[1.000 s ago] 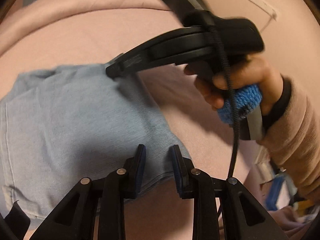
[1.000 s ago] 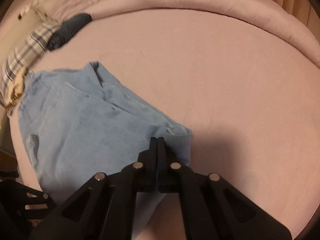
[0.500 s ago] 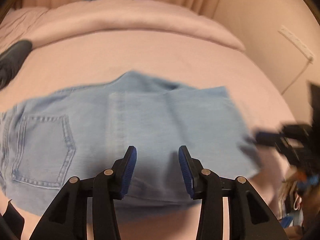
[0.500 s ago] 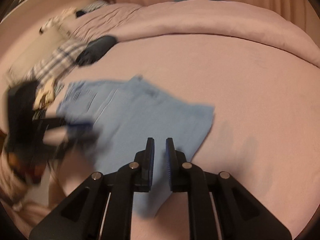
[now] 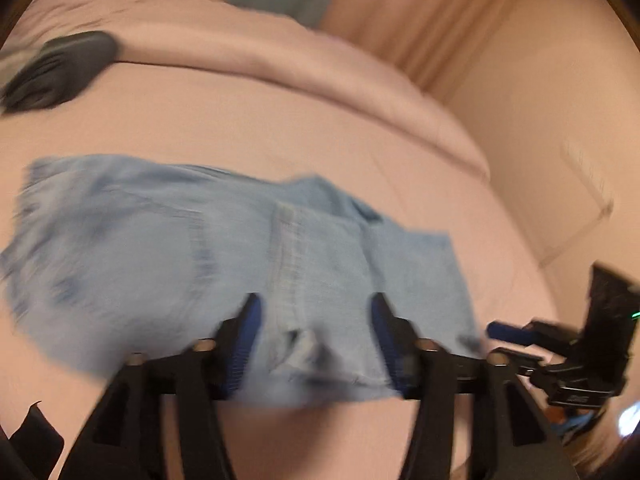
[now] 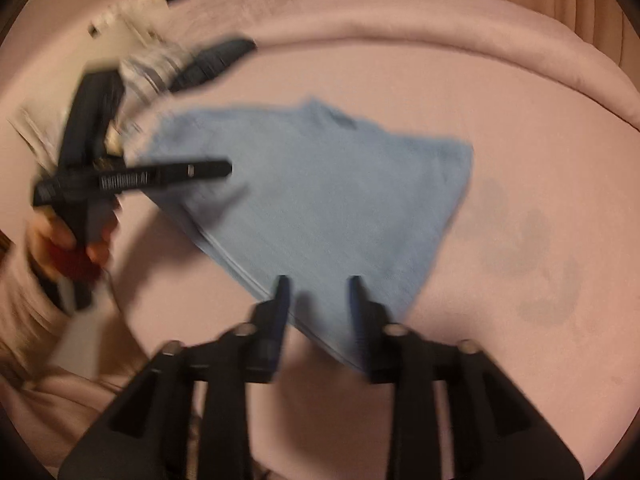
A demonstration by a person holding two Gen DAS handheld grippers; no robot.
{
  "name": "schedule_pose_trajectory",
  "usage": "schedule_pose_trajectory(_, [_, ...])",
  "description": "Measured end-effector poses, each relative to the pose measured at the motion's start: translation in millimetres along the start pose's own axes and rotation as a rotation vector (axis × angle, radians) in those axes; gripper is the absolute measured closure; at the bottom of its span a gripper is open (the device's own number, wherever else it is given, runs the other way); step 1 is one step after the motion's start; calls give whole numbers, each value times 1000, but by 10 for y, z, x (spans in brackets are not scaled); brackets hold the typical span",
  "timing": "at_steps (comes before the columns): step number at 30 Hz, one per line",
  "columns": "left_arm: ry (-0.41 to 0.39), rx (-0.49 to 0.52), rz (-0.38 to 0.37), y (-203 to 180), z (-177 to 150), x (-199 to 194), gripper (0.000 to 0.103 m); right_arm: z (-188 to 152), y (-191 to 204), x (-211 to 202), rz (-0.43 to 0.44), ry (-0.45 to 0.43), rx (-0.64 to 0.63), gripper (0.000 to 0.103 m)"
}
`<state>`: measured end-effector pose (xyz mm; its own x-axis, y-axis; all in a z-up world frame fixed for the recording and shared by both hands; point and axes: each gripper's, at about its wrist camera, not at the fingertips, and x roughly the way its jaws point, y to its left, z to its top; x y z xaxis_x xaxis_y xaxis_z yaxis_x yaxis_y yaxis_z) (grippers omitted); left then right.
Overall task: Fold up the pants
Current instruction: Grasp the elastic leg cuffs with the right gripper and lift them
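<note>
Light blue denim pants [image 5: 224, 264] lie folded on the pink bed, also seen in the right wrist view as the pants [image 6: 320, 192]. My left gripper [image 5: 316, 312] hovers above their near edge, its jaws opening and nothing pinched between the blue pads. In the right wrist view the left gripper [image 6: 224, 168] reaches in from the left over the denim, held by a hand. My right gripper [image 6: 318, 292] hangs above the pants' near corner, jaws opening, holding nothing. The right gripper's tips [image 5: 500, 330] show at the left wrist view's right edge. Both views are blurred.
A dark garment [image 5: 60, 68] and plaid cloth [image 6: 156, 64] lie at the bed's far left. A rolled pink duvet [image 6: 440, 20] runs along the back. Curtains [image 5: 420, 12] hang behind. The pink sheet [image 6: 520, 220] stretches to the right of the pants.
Both grippers let go of the denim, opened and pulled back and upward. The folded pants now lie flat on the bed. The left gripper swung over to the pants' left side.
</note>
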<state>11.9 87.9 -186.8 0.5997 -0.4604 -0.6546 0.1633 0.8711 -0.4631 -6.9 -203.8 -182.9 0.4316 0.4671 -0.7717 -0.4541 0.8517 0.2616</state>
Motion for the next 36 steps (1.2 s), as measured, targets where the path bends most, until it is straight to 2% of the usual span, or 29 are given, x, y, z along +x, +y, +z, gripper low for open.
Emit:
schedule_pose_trajectory(1, [-38, -46, -1, 133, -25, -144, 31, 26, 28, 7, 13, -7, 1, 60])
schedule_pose_trajectory(5, [-143, -267, -3, 793, -168, -587, 30, 154, 209, 206, 28, 21, -29, 60])
schedule_pose_trajectory(6, [-162, -324, -1, 955, -215, -641, 27, 194, 279, 293, 39, 35, -37, 60])
schedule_pose_trajectory(7, [-175, -386, 12, 974, -269, -651, 25, 227, 323, 354, 50, 40, -39, 60])
schedule_pose_trajectory(8, [-178, -471, 24, 1168, -349, -667, 25, 265, 370, 393, 67, 46, -42, 60])
schedule_pose_trajectory(12, [-174, -630, -57, 1514, -503, -491, 25, 385, 643, 549, 124, 64, -81, 60])
schedule_pose_trajectory(16, [-198, -637, -67, 1576, -390, -367, 24, 436, 882, 616, 139, 74, -119, 60])
schedule_pose_trajectory(23, [-179, -613, -53, 1545, -56, -77, 24, 517, 941, 657, 107, 77, -127, 60])
schedule_pose_trajectory(24, [-179, -622, -52, 1553, -37, -60, 33, 522, 920, 654, 99, 75, -121, 60])
schedule_pose_trajectory(25, [-167, -640, -39, 1579, -33, -31, 58, 525, 899, 654, 94, 75, -114, 60])
schedule_pose_trajectory(26, [-142, -658, -24, 1628, -52, 11, 73, 526, 882, 654, 89, 75, -109, 60])
schedule_pose_trajectory(27, [-131, -681, -38, 1678, -73, 59, 79, 530, 864, 666, 83, 77, -105, 60])
schedule_pose_trajectory(29, [-145, -684, -48, 1676, -110, -3, 82, 535, 848, 705, 75, 80, -103, 62])
schedule_pose_trajectory(31, [-155, -621, 0, 1550, -59, -66, 86, 545, 842, 771, 66, 84, -99, 69])
schedule_pose_trajectory(33, [-184, -545, 28, 1373, 38, -155, 86, 566, 845, 853, 68, 91, -95, 81])
schedule_pose_trajectory(35, [-212, -439, 51, 1107, 185, -252, 86, 588, 863, 1022, 71, 112, -87, 84])
schedule_pose_trajectory(36, [-214, -379, 59, 960, 255, -256, 87, 580, 872, 1191, 59, 155, -78, 86])
